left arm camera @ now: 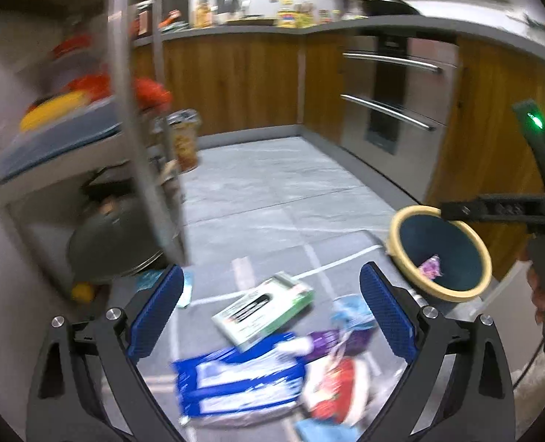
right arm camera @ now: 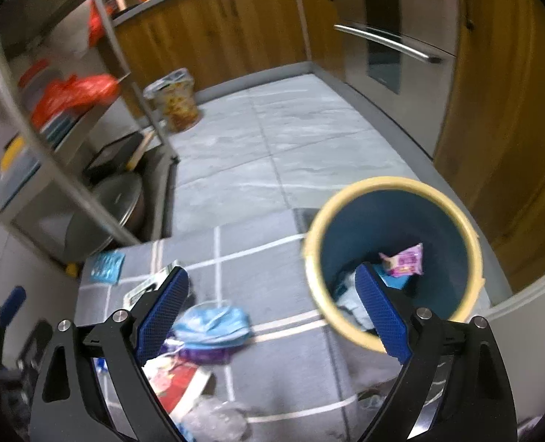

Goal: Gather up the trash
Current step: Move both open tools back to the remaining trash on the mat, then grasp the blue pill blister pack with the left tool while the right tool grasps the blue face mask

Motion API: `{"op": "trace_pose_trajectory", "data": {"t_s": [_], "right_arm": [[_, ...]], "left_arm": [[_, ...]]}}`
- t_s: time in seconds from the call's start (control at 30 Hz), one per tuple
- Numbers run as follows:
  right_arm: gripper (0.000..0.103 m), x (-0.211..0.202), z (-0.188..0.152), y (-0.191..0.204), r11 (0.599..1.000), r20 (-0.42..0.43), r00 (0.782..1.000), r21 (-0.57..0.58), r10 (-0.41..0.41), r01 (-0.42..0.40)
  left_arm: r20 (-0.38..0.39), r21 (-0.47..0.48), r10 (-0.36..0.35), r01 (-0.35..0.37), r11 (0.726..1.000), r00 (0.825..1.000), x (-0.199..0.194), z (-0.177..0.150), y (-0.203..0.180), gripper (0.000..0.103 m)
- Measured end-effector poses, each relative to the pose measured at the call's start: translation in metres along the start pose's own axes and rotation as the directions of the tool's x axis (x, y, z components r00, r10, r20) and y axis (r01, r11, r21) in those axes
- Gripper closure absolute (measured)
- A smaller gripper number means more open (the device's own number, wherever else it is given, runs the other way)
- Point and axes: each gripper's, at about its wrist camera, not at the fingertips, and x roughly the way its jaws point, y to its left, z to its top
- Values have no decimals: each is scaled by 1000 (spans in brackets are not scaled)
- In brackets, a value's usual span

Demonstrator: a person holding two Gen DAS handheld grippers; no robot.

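- Grey checked mat (right arm camera: 280,280) carries scattered trash.
- Round blue bin (right arm camera: 394,258) with cream rim stands at the mat's right edge, a crinkled pink wrapper (right arm camera: 405,259) inside.
- Left gripper (left arm camera: 271,307) and right gripper (right arm camera: 272,307) hold ribbed blue jaws apart, empty.
- Flat green-white box (left arm camera: 263,307) lies mid-mat.

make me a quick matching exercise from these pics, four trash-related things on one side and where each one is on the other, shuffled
Things:
1. pink wrapper
2. green and white box
3. light blue mask
4. blue bin

Places:
A. on the mat, between the right gripper's fingers in its view
B. standing at the mat's right edge
C. inside the bin
D. on the mat, between the left gripper's open fingers

Pairs: 1-C, 2-D, 3-A, 4-B
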Motion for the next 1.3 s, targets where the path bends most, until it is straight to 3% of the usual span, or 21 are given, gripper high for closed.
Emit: {"op": "trace_pose_trajectory", "data": {"t_s": [0.23, 0.5, 0.67, 1.03, 1.17, 1.3], "right_arm": [[11, 13, -19, 37, 996, -40, 999, -88, -1, -3], [11, 46, -35, 54, 995, -137, 990, -94, 32, -46], [11, 68, -41, 59, 991, -196, 979, -116, 46, -70], [11, 104, -51, 56, 988, -316, 945, -102, 80, -117], [12, 113, -55, 58, 983, -347, 934, -123, 87, -137], [25, 123, -59, 56, 982, -385, 918, -120, 90, -147]], "left_arm": [[-21, -104, 129, -131, 986, 991, -7, -16, 65, 8], [-45, -273, 247, -250, 929, 968, 8, -18, 129, 7], [-86, -300, 292, -304, 904, 953, 35, -17, 140, 7], [-177, -151, 234, -261, 953, 956, 118, -18, 125, 7], [-216, -89, 233, -256, 962, 948, 147, -22, 130, 7], [-257, -71, 214, -239, 968, 942, 171, -29, 137, 7]]}}
